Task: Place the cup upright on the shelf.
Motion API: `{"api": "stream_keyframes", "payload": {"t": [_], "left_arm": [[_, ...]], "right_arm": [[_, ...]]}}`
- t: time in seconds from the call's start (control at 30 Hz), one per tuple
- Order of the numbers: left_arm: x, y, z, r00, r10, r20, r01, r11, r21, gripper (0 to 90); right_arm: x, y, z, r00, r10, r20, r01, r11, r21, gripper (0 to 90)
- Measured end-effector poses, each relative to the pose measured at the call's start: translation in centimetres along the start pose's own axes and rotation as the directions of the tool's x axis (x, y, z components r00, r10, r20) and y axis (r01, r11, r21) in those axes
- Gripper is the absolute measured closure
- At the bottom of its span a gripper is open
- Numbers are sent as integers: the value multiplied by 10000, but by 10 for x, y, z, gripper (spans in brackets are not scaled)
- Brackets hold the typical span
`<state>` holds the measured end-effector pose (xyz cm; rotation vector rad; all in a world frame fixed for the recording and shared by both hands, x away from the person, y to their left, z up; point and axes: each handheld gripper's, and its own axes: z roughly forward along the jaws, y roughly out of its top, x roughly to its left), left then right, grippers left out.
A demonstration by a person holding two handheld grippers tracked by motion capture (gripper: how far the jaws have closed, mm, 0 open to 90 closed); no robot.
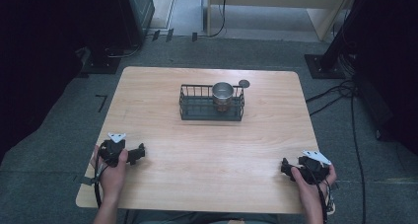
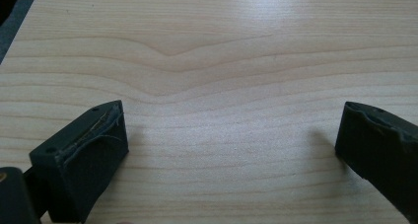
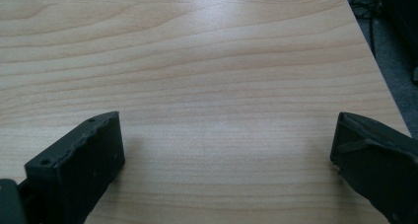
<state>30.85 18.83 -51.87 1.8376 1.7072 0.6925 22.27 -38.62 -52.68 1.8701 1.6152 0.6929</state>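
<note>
In the high view the left tool [image 1: 139, 152] rests near the counter's [image 1: 207, 150] near-left corner and the right tool [image 1: 285, 166] near its near-right corner, both well apart from the metal cup [image 1: 223, 93] standing in the wire basket [image 1: 190, 105] toward the far edge, while the left gripper view shows the left tool [image 2: 231, 135] with jaws spread wide over bare wood, and the right gripper view shows the right tool [image 3: 227, 140] likewise spread.

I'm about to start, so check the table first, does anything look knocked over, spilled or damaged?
Nothing is spilled or tipped. The metal cup stands upright in the right part of the wire basket, and a small dark disc lies on the table just behind it. One oddity: the left tongs' pad looks frayed along its edge.
</note>
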Motion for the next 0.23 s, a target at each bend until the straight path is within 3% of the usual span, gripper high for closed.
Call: {"api": "stream_keyframes", "payload": {"t": [0.23], "left_arm": [[0, 0, 0, 10000, 4, 2, -4, 10000, 1, 0]], "right_arm": [[-1, -1, 0, 9999, 83, -76, -83, 10000, -24, 0]]}}
